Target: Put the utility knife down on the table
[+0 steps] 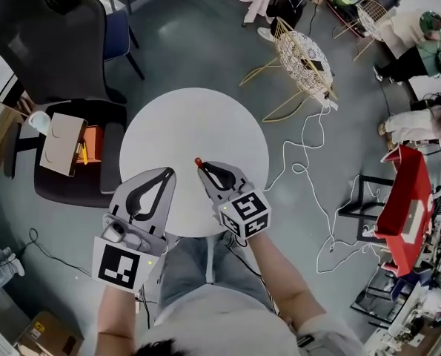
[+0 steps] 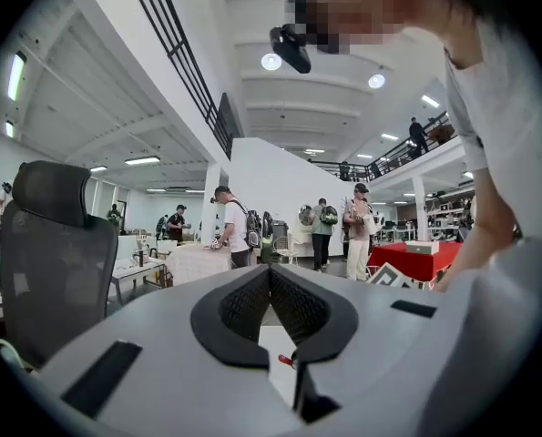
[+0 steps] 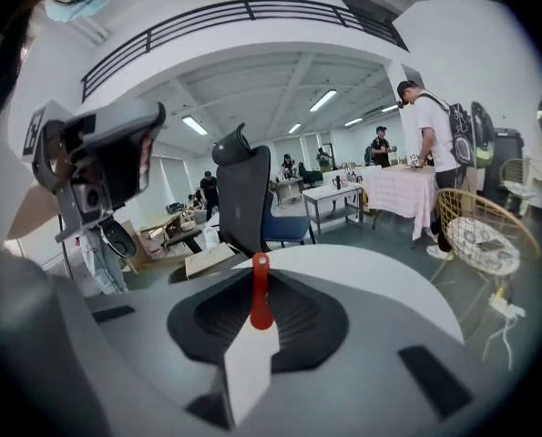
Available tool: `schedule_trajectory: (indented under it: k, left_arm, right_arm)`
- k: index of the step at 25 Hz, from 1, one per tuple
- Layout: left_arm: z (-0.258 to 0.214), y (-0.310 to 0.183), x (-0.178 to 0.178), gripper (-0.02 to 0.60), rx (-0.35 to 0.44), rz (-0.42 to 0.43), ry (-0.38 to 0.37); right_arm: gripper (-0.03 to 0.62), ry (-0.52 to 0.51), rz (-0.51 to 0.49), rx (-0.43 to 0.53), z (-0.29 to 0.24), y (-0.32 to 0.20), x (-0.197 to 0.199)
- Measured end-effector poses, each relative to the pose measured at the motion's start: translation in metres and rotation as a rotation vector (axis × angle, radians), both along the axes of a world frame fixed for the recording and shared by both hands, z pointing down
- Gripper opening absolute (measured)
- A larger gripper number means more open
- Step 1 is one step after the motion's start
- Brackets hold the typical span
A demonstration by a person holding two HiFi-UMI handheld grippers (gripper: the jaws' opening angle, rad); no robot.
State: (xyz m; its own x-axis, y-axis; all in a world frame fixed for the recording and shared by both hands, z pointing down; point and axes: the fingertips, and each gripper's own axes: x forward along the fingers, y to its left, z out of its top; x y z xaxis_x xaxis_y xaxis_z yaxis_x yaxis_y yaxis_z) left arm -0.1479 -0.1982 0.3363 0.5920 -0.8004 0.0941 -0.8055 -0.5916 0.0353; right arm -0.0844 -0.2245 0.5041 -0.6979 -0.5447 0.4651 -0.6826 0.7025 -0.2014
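The head view looks steeply down from above the person onto the round white table (image 1: 194, 124). Each gripper view rides close behind its own jaws and faces roughly level across the room (wide-angle, so the edges bend). All three share the black office chair (image 1: 50, 43) beyond the tabletop's left edge.

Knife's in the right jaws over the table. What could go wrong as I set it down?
The utility knife sticks out past the tips of the right gripper, so its red end may hit the table first and twist in the jaws. The left gripper, shut and empty, sits close beside and might knock it.
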Motion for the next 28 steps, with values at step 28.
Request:
schedule_trajectory:
  k: [28]
  left_arm:
    - [0.060,-0.017,-0.013,0.009,-0.101,0.021,0.038]
  right_arm:
    - [0.057,0.340,-0.040,-0.258,0.147,0.002,0.003]
